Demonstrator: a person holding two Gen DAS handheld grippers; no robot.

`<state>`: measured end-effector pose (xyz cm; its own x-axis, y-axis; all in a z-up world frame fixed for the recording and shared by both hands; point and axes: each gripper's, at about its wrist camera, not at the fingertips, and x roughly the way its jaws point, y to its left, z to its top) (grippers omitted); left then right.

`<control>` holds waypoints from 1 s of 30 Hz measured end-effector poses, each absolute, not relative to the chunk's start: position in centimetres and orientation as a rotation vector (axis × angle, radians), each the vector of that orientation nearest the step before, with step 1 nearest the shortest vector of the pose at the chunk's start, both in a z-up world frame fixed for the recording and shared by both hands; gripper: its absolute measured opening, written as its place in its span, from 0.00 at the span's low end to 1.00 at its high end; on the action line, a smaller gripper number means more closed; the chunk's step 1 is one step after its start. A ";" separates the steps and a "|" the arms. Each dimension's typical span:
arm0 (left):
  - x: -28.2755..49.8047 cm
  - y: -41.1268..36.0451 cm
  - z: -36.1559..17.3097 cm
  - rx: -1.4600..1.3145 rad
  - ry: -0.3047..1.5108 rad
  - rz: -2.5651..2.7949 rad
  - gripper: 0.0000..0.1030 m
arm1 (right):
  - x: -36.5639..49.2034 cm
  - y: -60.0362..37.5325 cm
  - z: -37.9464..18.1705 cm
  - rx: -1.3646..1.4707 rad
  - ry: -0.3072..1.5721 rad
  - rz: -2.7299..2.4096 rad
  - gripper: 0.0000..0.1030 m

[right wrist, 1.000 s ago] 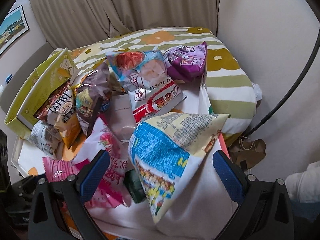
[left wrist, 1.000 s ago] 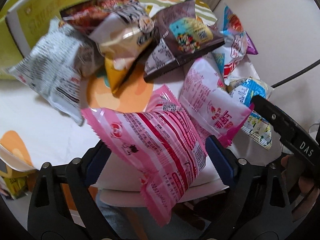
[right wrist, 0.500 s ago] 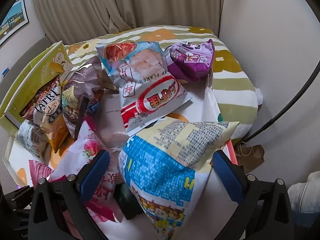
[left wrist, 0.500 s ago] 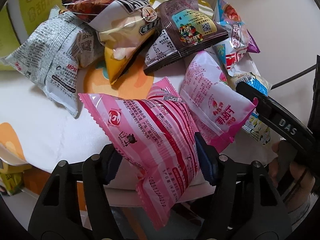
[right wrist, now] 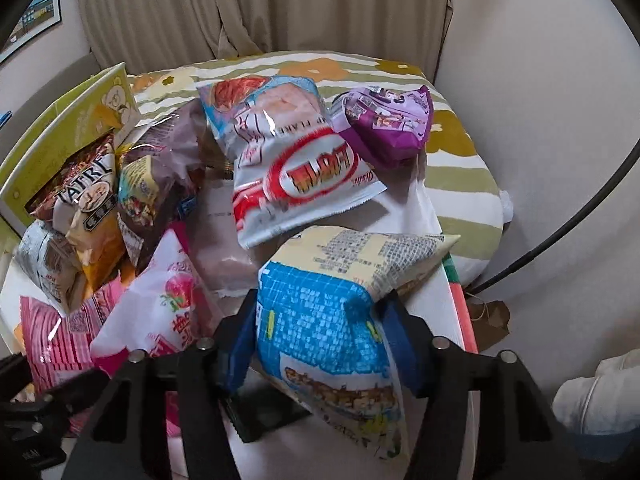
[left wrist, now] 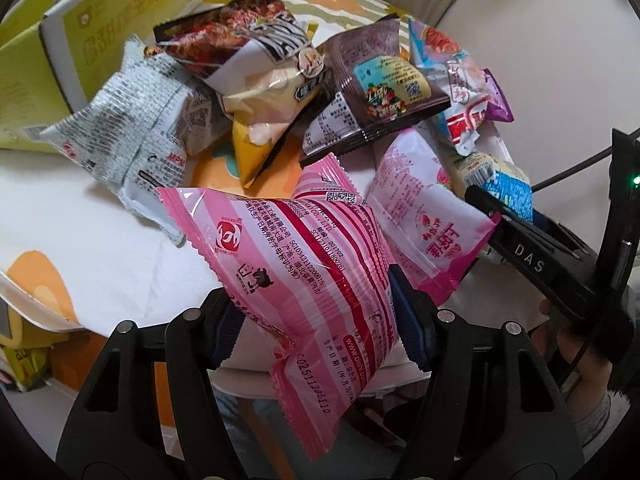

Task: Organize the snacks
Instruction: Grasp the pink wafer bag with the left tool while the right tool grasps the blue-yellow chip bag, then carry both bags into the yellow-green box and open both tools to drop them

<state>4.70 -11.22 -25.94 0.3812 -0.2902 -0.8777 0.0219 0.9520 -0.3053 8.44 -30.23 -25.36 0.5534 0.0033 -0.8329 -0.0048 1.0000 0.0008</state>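
My left gripper [left wrist: 316,320] is shut on a pink striped snack bag [left wrist: 304,276], squeezing its lower half at the near edge of the table. My right gripper [right wrist: 320,340] is shut on a blue and cream snack bag [right wrist: 332,304]; it also shows at the right of the left wrist view [left wrist: 508,188]. Between them lies a white and pink strawberry bag [right wrist: 168,308], seen in the left wrist view too [left wrist: 424,220]. Behind lie a silver bag [left wrist: 128,136], a brown and yellow chip bag [left wrist: 256,80], a dark brown candy bag [left wrist: 372,96], a red and white flakes bag [right wrist: 288,160] and a purple bag [right wrist: 392,124].
An open yellow-green cardboard box [left wrist: 44,52] stands at the table's left. The table [right wrist: 452,184] has a flowered cloth, with curtains and a wall behind. A black cable [right wrist: 560,232] runs along the wall on the right. A paper bag [right wrist: 492,316] lies on the floor.
Both grippers closed: the left jaws came in onto the pink striped bag, the right jaws onto the blue and cream bag. Both cameras moved closer to the pile.
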 end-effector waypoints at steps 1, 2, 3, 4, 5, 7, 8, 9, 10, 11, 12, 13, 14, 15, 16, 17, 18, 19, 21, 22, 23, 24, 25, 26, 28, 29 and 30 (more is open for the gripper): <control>4.6 -11.1 -25.7 -0.260 1.164 -0.203 0.61 | 8.3 -30.3 -25.2 0.001 0.984 0.004 0.50; 4.4 -11.2 -25.5 -0.256 1.160 -0.202 0.61 | 8.2 -30.4 -25.2 0.005 0.982 0.001 0.49; 4.3 -11.1 -25.2 -0.255 1.155 -0.202 0.61 | 8.1 -30.6 -25.0 0.012 0.979 -0.003 0.48; 4.1 -11.0 -24.9 -0.254 1.151 -0.202 0.61 | 7.9 -30.8 -24.9 0.019 0.975 -0.006 0.48; 3.9 -10.7 -24.5 -0.253 1.144 -0.202 0.61 | 7.8 -30.8 -24.7 0.024 0.971 -0.009 0.48; 3.6 -10.5 -23.8 -0.250 1.132 -0.201 0.61 | 7.3 -30.9 -24.0 0.032 0.960 -0.014 0.47; 3.4 -10.3 -23.4 -0.249 1.125 -0.200 0.61 | 7.0 -30.9 -23.7 0.035 0.957 -0.014 0.47; 3.1 -10.0 -22.9 -0.248 1.118 -0.200 0.61 | 6.7 -30.9 -23.3 0.036 0.951 -0.016 0.47; 3.0 -9.9 -22.5 -0.247 1.112 -0.199 0.61 | 6.5 -30.9 -22.9 0.037 0.946 -0.018 0.47; 3.1 -10.1 -22.1 -0.246 1.103 -0.197 0.61 | 6.3 -30.9 -22.5 0.039 0.944 -0.016 0.47; 3.1 -10.1 -21.6 -0.246 1.096 -0.196 0.61 | 5.9 -30.8 -22.1 0.042 0.940 -0.017 0.47; 3.0 -9.9 -20.9 -0.244 1.084 -0.195 0.61 | 5.7 -30.9 -21.5 0.047 0.931 -0.019 0.47; 2.8 -9.8 -20.2 -0.243 1.071 -0.192 0.61 | 5.4 -30.9 -20.9 0.049 0.924 -0.017 0.47; 2.7 -9.5 -19.5 -0.243 1.056 -0.191 0.61 | 5.2 -30.9 -20.4 0.048 0.916 -0.014 0.47; 2.6 -9.4 -18.8 -0.243 1.040 -0.189 0.61 | 5.0 -30.8 -19.8 0.044 0.907 -0.014 0.47; 2.5 -9.3 -18.0 -0.243 1.021 -0.187 0.61 | 4.7 -30.8 -19.0 0.041 0.893 -0.010 0.47; 2.4 -9.1 -17.2 -0.242 1.002 -0.186 0.61 | 4.5 -30.7 -18.1 0.038 0.880 -0.003 0.47; 2.3 -8.9 -16.6 -0.240 0.988 -0.184 0.61 | 4.4 -30.6 -17.6 0.037 0.871 0.000 0.47; 2.1 -8.2 -14.9 -0.243 0.948 -0.178 0.61 | 4.3 -30.3 -16.0 0.034 0.843 0.018 0.47; 2.1 -7.8 -14.0 -0.247 0.929 -0.172 0.61 | 4.3 -29.9 -15.2 0.026 0.829 0.029 0.47; 2.2 -7.4 -13.2 -0.250 0.913 -0.164 0.61 | 4.4 -29.5 -14.3 0.014 0.811 0.040 0.47; 2.2 -6.9 -12.7 -0.252 0.900 -0.157 0.61 | 4.5 -29.1 -13.5 0.003 0.797 0.052 0.47; 2.2 -6.3 -12.0 -0.255 0.882 -0.147 0.61 | 4.6 -28.6 -12.9 -0.005 0.786 0.065 0.47; 2.3 -5.8 -11.4 -0.256 0.868 -0.136 0.61 | 4.8 -28.1 -12.4 -0.010 0.777 0.081 0.47; 2.6 -4.3 -10.4 -0.264 0.847 -0.117 0.61 | 5.4 -26.9 -11.2 -0.017 0.765 0.115 0.47; 2.9 -3.4 -10.0 -0.271 0.838 -0.110 0.61 | 5.9 -26.3 -10.7 -0.015 0.761 0.129 0.47; 3.7 -2.7 -9.5 -0.275 0.829 -0.104 0.61 | 6.3 -25.7 -10.3 -0.014 0.755 0.144 0.47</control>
<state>3.70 -2.66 -9.47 0.6727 -0.1981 -0.7129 -0.0159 0.9594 -0.2816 6.33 -25.69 -10.30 0.7190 0.1247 -0.6837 -0.1349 0.9901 0.0387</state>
